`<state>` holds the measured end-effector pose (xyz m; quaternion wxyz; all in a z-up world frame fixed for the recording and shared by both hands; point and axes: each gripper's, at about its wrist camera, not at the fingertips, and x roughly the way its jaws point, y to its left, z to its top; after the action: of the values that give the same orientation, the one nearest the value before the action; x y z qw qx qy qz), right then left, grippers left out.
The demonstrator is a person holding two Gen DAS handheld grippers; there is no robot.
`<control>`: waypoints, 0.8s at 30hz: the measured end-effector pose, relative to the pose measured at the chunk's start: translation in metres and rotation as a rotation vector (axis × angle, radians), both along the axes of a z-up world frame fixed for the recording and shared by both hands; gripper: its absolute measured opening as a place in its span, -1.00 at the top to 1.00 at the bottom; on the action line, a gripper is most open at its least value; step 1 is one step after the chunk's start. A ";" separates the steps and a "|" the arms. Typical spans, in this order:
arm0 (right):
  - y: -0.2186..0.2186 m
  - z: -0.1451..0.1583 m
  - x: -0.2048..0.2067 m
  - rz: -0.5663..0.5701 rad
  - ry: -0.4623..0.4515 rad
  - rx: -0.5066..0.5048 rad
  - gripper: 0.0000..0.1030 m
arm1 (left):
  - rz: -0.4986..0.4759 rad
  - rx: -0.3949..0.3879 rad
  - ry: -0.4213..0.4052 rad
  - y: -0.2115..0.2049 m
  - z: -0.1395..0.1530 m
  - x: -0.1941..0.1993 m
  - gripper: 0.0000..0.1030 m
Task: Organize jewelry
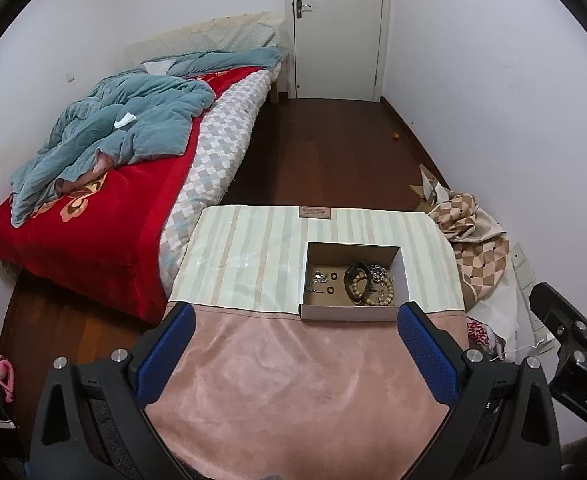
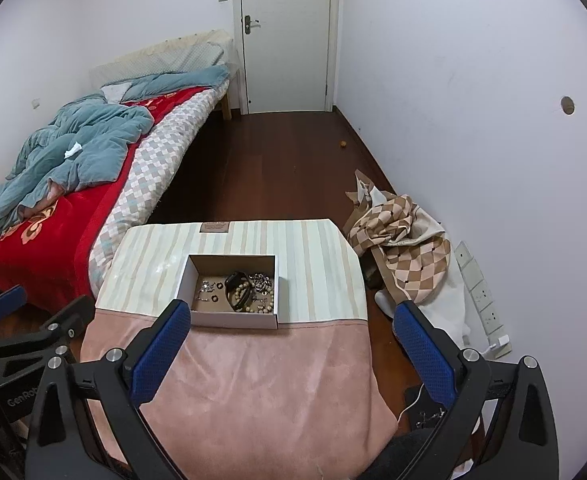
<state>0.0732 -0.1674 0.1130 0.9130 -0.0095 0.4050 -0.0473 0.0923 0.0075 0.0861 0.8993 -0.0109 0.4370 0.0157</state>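
Hovering above the pink near half of the table cover, the left gripper is held with its blue pads spread wide and nothing between them. The right gripper is carried the same way, jaws wide apart and empty, to the right of the left one. An open cardboard box is seen on the striped far half of the cover, its near wall just beyond the fingertips. Inside it, a wooden bead bracelet is lying against a dark band; a silvery cluster is tucked in the far right corner, and small rings and metal bits are scattered on the left. A bed is seen off to the left, crumpled checked fabric on the floor to the right.
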 end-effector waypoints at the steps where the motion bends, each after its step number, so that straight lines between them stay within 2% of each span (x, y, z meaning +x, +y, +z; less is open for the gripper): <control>1: 0.000 -0.003 0.005 -0.001 0.009 -0.007 -1.00 | 0.004 0.004 0.006 0.000 -0.002 0.003 -1.00; 14: -0.008 -0.047 0.049 -0.012 0.106 -0.018 -1.00 | -0.007 0.031 0.069 -0.009 -0.027 0.032 -1.00; 24: -0.010 -0.057 0.056 -0.007 0.142 -0.023 -1.00 | -0.007 0.030 0.085 -0.006 -0.033 0.033 -1.00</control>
<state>0.1295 -0.1775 0.0561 0.8816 -0.0219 0.4683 -0.0543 0.1256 0.0016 0.0530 0.8800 0.0050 0.4746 0.0196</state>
